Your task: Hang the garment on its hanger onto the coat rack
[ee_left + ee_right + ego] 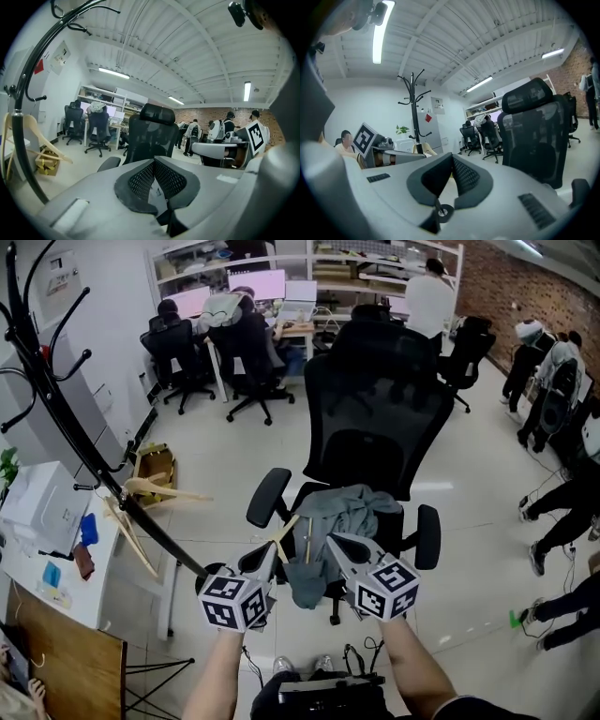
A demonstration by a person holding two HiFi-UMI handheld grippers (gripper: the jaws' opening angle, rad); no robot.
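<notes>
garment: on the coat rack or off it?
Off. The grey garment lies crumpled on the seat of the black office chair, apart from the coat rack at left.

Open-plan office. Monitors [258, 283] on shared table [298, 329], people [246, 334] seated in black swivel chairs [178, 352]. Mesh-back task chair [380, 418] in foreground. Brick wall [525, 287], ceiling strip lights [247, 90], tiled floor [234, 456], coat rack [413, 108].
</notes>
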